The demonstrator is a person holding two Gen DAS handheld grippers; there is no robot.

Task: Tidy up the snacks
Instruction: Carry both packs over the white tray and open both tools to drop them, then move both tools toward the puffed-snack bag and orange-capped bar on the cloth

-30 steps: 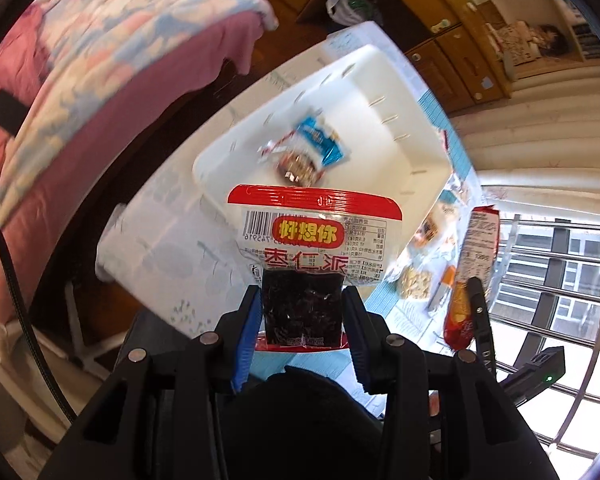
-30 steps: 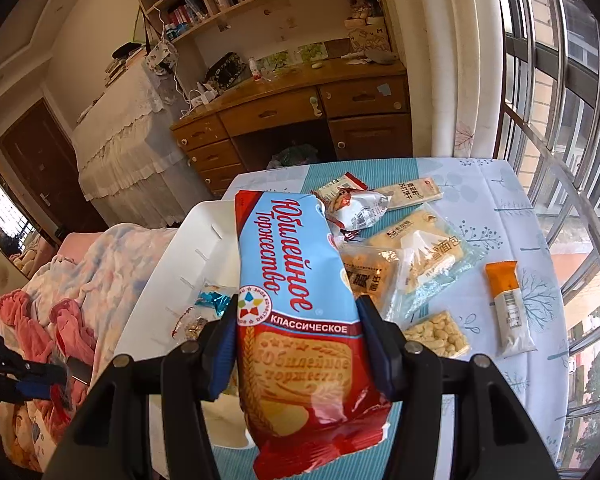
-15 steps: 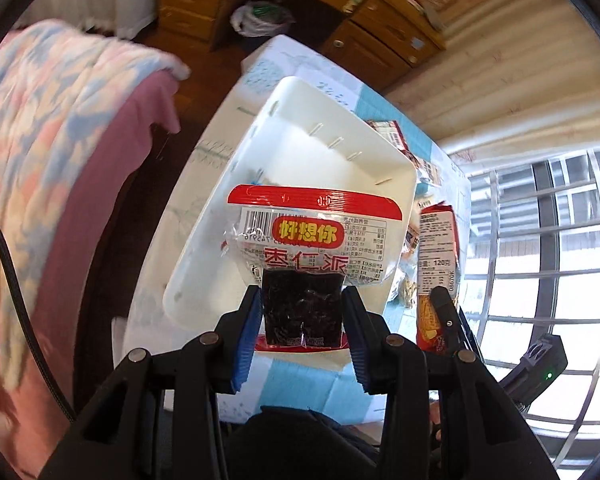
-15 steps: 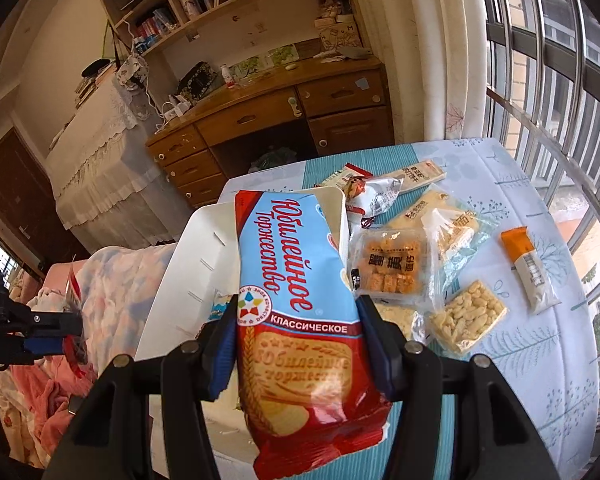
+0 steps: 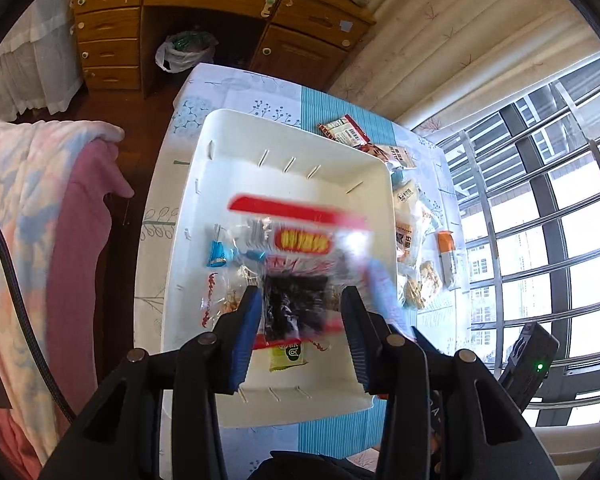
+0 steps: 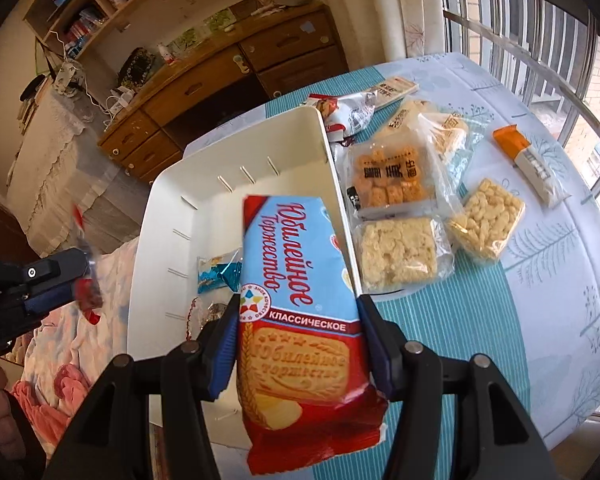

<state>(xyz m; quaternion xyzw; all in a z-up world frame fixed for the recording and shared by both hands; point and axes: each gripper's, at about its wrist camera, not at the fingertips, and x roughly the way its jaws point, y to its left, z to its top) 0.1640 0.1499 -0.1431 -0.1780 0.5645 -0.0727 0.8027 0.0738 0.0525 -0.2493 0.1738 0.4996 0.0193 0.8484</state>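
Observation:
My left gripper (image 5: pixel 300 320) hangs over the white bin (image 5: pixel 284 148); the clear red-topped date snack pack (image 5: pixel 296 256) between its jaws is blurred and seems to be slipping out, with small gaps at the blue pads. My right gripper (image 6: pixel 298 328) is shut on the blue and red biscuit pack (image 6: pixel 296 308), held over the bin's right wall (image 6: pixel 332 184). The left gripper also shows at the left of the right wrist view (image 6: pixel 60 280). Small wrapped sweets (image 5: pixel 220 254) lie in the bin.
Several snack packs lie on the tablecloth right of the bin: orange crackers (image 6: pixel 388 180), puffed rice squares (image 6: pixel 396 256), an orange and white bar (image 6: pixel 532 164). A bed with a pink blanket (image 5: pixel 40 220) is left of the table; a wooden desk (image 5: pixel 204 16) stands behind.
Both grippers moved over the bin and tilted down. The date snack pack in the left gripper is now blurred and shifted, and the left jaws have widened.

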